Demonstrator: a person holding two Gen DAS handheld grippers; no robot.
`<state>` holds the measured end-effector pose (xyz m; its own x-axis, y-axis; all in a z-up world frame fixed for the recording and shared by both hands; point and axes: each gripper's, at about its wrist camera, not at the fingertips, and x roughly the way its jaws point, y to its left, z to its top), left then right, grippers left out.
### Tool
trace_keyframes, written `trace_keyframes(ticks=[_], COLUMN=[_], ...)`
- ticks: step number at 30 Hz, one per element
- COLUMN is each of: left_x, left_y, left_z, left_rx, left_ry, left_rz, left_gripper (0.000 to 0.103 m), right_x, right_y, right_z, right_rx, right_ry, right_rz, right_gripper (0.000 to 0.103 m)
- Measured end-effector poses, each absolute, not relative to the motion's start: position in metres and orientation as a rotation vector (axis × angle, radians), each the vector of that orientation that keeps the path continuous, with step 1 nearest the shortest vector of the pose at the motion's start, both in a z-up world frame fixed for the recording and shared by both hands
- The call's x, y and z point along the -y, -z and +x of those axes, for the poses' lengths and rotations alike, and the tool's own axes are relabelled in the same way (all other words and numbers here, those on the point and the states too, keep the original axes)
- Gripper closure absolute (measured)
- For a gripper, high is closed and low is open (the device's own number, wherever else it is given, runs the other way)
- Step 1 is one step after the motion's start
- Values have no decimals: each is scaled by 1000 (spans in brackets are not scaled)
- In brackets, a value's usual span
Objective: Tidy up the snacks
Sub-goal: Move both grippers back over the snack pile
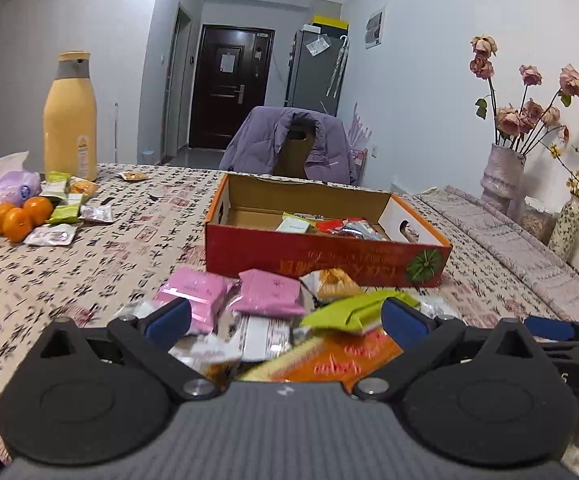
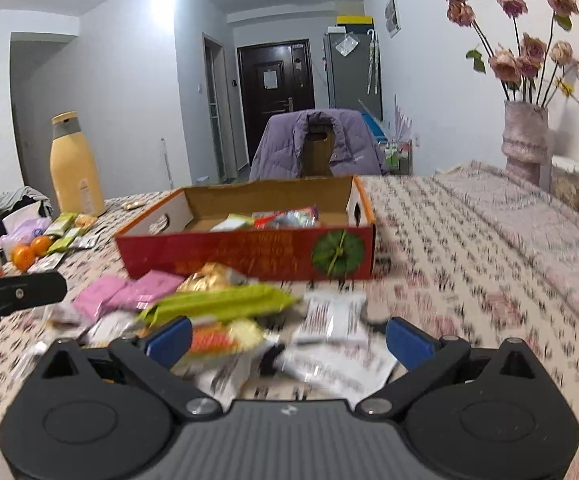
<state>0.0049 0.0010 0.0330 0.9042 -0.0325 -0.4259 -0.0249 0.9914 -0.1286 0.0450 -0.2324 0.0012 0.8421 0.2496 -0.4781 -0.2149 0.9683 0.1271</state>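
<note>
Your pile of loose snack packets (image 1: 273, 320), pink, green, orange and white, lies near the tabletop's front edge, just before the red cardboard box (image 1: 321, 256). Your left gripper (image 1: 285, 320) and right gripper (image 2: 289, 338) are wide open, holding nothing.

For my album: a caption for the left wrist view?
Open left gripper over a pile of snack packets, before a red cardboard box partly filled.

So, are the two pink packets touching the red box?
Apart. The left wrist view shows tablecloth between the pink packets and the red box.
</note>
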Motion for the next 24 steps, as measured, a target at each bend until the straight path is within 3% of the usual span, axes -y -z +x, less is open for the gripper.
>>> trace_keyframes(ticks=[24], left_x=[-6], left_y=[-20], left_z=[-30], left_rx=[-483], left_ry=[61], left_rz=[-189], left_gripper=[0], right_x=[250], right_y=[15], right_z=[23], right_rx=[-539], right_ry=[-178], right_rz=[94], right_gripper=[0])
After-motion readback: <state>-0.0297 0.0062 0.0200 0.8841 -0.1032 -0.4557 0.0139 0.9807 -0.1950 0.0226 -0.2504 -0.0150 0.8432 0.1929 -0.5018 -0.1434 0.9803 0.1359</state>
